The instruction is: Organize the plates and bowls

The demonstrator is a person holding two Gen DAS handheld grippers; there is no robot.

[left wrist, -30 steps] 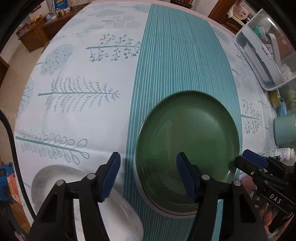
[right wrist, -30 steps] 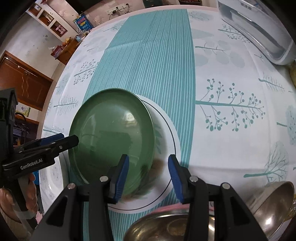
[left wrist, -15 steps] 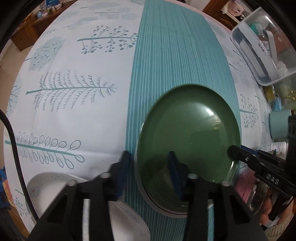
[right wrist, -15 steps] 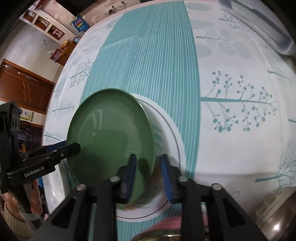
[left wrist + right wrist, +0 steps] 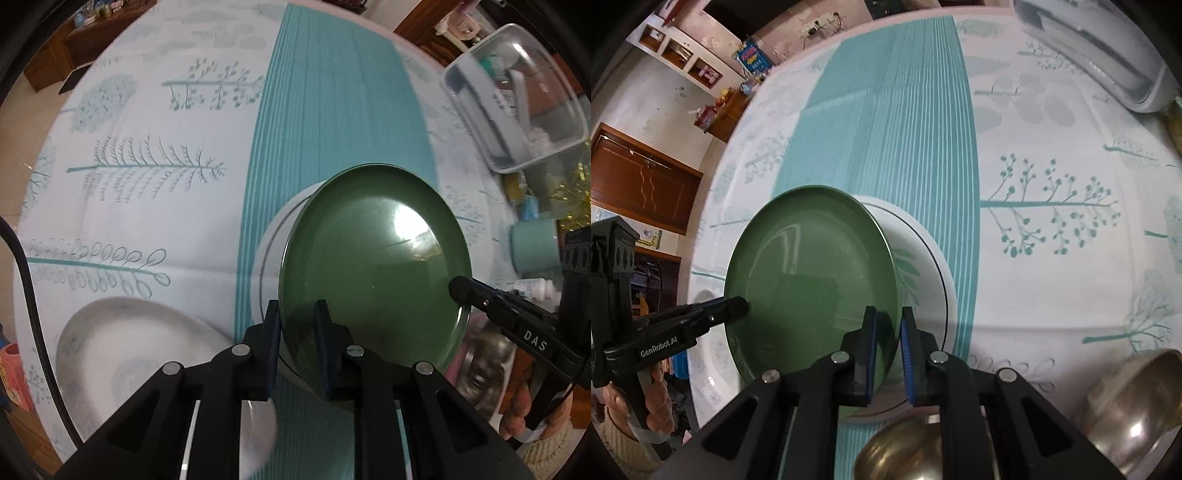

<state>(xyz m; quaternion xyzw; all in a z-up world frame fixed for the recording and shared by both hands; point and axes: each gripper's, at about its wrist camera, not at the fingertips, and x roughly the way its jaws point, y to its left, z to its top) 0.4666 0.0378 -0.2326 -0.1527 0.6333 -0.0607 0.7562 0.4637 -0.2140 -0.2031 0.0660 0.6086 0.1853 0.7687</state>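
On the tablecloth (image 5: 155,192): one green plate (image 5: 373,266) pinched by both grippers' fingers (image 5: 870,347), one white plate (image 5: 923,266) beneath, two steel bowls (image 5: 1137,398).

Tree-print tablecloth (image 5: 147,192) with teal stripe; clear lidded storage box (image 5: 517,99); teal mug (image 5: 535,243); wooden cabinet (image 5: 639,184).

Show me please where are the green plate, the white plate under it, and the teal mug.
green plate (image 5: 373,273), left wrist view, its inner centre.
white plate (image 5: 923,266), right wrist view, uncovered right rim.
teal mug (image 5: 535,245), left wrist view, its side wall.

"DAS" on right hand-held gripper (image 5: 456,290); "GenRobot.AI" on left hand-held gripper (image 5: 740,304); clear box (image 5: 517,99) label blurred, perhaps unreadable
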